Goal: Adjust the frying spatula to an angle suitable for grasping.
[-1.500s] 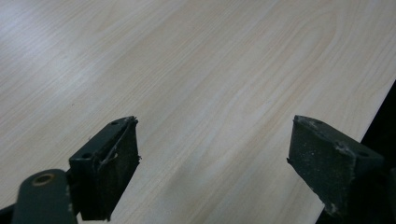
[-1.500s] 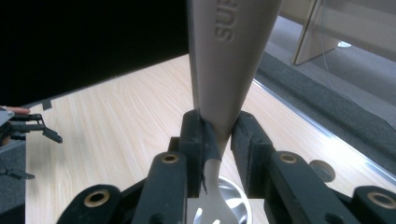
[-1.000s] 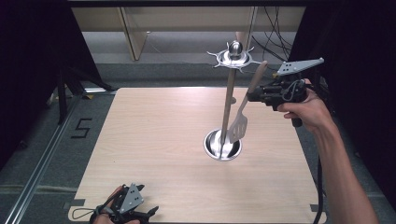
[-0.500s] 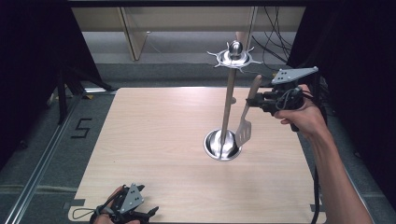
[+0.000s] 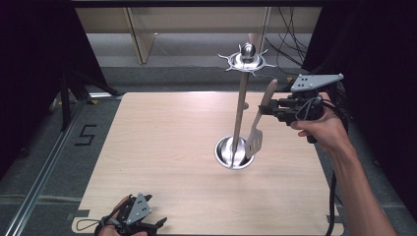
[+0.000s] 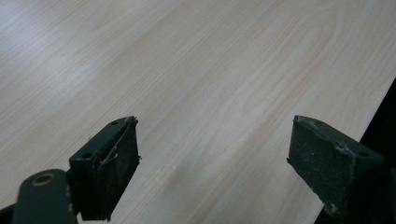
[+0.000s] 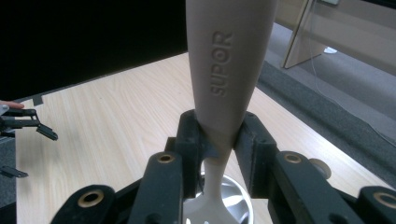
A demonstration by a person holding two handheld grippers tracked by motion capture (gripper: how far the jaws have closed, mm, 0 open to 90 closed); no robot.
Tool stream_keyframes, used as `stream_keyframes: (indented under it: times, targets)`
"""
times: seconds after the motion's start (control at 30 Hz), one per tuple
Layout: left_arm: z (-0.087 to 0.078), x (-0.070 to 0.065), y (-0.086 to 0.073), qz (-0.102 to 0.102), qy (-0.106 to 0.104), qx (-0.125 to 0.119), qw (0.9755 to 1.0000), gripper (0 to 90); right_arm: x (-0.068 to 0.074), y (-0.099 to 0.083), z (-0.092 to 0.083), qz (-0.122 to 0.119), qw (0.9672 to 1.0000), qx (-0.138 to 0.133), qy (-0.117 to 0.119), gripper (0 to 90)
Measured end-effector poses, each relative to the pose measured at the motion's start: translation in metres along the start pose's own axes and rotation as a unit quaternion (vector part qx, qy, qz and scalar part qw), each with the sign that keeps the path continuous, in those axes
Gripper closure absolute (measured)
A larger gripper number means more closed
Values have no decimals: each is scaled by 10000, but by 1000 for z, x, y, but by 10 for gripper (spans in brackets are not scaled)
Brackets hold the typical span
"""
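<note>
Table (image 5: 162,147): pale wood-grain top, set on a grey floor (image 5: 59,147) marked with a "5"; dark curtains to either side, pale wooden furniture and loose cables behind.

Utensil stand (image 5: 241,103): round metal base (image 5: 227,153) right of the table's centre, upright pole, spiked hook ring and ball on top (image 5: 247,58).

Slotted spatula (image 5: 257,129): beige, long axis near vertical and slightly tilted, handle end up, slotted blade down just above the base's right rim, beside the pole. The right gripper view gives the embossed "SUPOR" on the handle (image 7: 229,70), unreadable from above.

Right hand-held gripper (image 5: 268,109): clamped on the spatula's handle (image 7: 218,140), held off the table's right side.

Left hand-held gripper (image 5: 147,227): low at the near-left edge; the left gripper view shows its jaws wide apart over bare wood (image 6: 212,154), holding nothing.
</note>
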State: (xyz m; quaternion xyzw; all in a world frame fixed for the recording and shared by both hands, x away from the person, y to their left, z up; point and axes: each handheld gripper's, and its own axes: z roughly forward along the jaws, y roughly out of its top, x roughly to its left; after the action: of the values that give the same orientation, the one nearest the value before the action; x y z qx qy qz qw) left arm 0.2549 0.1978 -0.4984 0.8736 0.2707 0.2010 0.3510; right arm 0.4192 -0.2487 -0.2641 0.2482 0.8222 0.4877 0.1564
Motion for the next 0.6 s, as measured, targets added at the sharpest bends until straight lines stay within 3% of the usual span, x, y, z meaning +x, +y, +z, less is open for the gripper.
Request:
stream_keyframes:
  times: [0.03, 0.07, 0.2, 0.23, 0.33, 0.6]
  targets:
    - [2, -1, -1, -95, 3, -116, 9999, 154, 3, 1, 1, -26, 9999, -99, -62, 728]
    - [0, 1, 0, 35, 25, 27, 10000, 154, 6, 3, 0, -18, 10000, -11, -16, 728]
    - [-1, 1, 0, 42, 26, 32, 10000, 153, 20, 11, 1, 14, 9999, -92, -140, 728]
    - [-1, 1, 0, 54, 26, 30, 10000, 154, 24, 14, 0, 110, 9999, 20, -81, 728]
    - [-1, 1, 0, 49, 26, 24, 10000, 154, 32, 21, -1, 83, 9999, 35, -147, 728]
    - [-1, 0, 0, 35, 29, 9, 10000, 153, 39, 33, -1, 66, 9993, 224, -284, 728]
